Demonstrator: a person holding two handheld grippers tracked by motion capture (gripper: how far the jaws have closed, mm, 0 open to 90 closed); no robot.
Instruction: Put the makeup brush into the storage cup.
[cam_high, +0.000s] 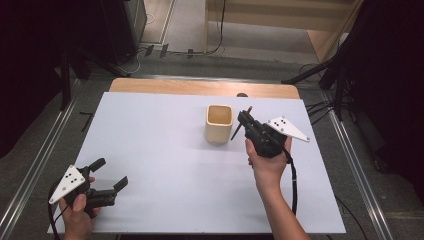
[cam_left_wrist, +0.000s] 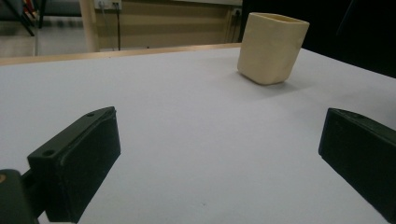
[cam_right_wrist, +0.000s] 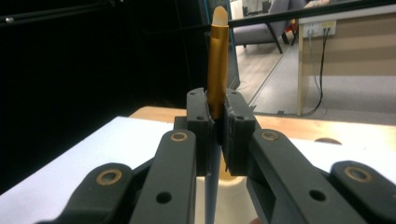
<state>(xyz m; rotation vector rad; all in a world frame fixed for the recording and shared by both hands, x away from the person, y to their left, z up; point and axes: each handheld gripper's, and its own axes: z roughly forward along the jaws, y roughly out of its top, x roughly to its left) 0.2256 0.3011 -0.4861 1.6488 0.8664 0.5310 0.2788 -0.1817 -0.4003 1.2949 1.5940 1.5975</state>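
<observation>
A cream square cup (cam_high: 219, 122) stands open-topped on the white table top (cam_high: 165, 170), right of the middle. In the left gripper view the cup (cam_left_wrist: 272, 46) is far ahead to the right. My right gripper (cam_high: 243, 117) hovers just right of the cup, shut on a slim pen (cam_high: 240, 126). In the right gripper view the gold pen (cam_right_wrist: 217, 60) with its pale tip rises upright between the pressed pads of my right gripper (cam_right_wrist: 217, 121), and the cup (cam_right_wrist: 231, 198) lies below. My left gripper (cam_high: 112, 173) rests low at the front left, open and holding nothing (cam_left_wrist: 219, 144).
A wooden strip (cam_high: 200, 87) borders the table's far edge, with a dark hole (cam_high: 242, 95) in it. Metal rails (cam_high: 352, 160) run along both sides. Cables and stand legs (cam_high: 165, 50) lie on the floor beyond.
</observation>
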